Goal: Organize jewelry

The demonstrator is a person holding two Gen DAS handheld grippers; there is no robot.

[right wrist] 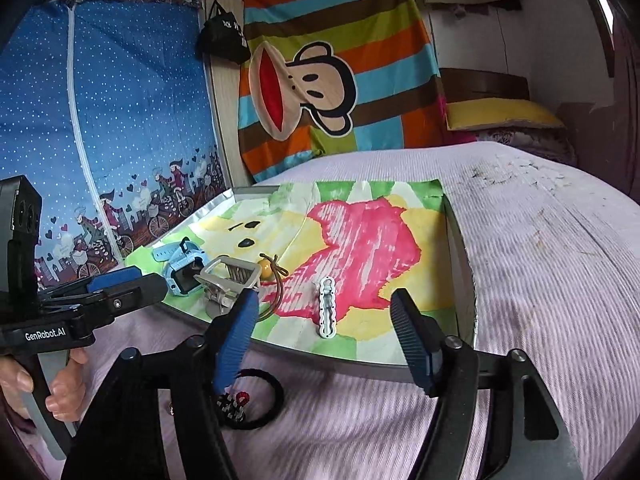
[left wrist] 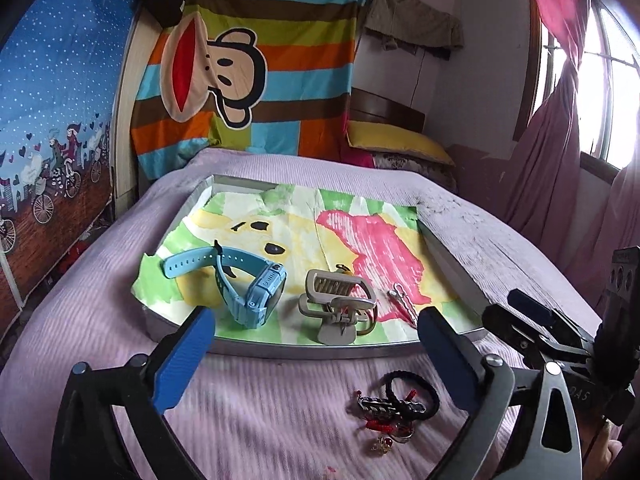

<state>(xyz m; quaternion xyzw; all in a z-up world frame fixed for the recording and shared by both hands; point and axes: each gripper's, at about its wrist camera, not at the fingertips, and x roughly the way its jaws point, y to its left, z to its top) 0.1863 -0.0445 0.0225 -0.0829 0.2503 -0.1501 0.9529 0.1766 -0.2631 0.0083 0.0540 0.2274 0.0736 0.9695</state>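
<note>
Seen from the left wrist, the left claw (left wrist: 316, 344) stands wide apart and grips nothing, its blue pads hanging over the near rim of a shallow metal tray (left wrist: 304, 349) set on a bed under a lilac bedspread (left wrist: 256, 408). Inside the tray, on a painted paper lining (left wrist: 360, 232), lie a blue watch (left wrist: 256, 284), a beige hair claw clip (left wrist: 340, 304) and a slim white clip (left wrist: 402, 304). Short of the tray, on the bedspread, sits a small heap of jewelry (left wrist: 394, 408) (a black hair tie looped over red-and-dark beaded pieces). The right claw (left wrist: 532, 320) enters from the right edge, also empty.

From the right wrist, the right claw (right wrist: 324, 340) is likewise released, with nothing between its pads, which frame the tray's near edge (right wrist: 360, 368) and the white clip (right wrist: 327, 308). The watch (right wrist: 182, 270) and the beige clip (right wrist: 230, 280) crowd the tray's left side, beside a tan cord with a yellow bead (right wrist: 266, 270). The black hair tie (right wrist: 260, 404) and beads lie on the bedspread just below the left pad. A hand (right wrist: 48, 384) holds the left claw's handle at the left.
</note>
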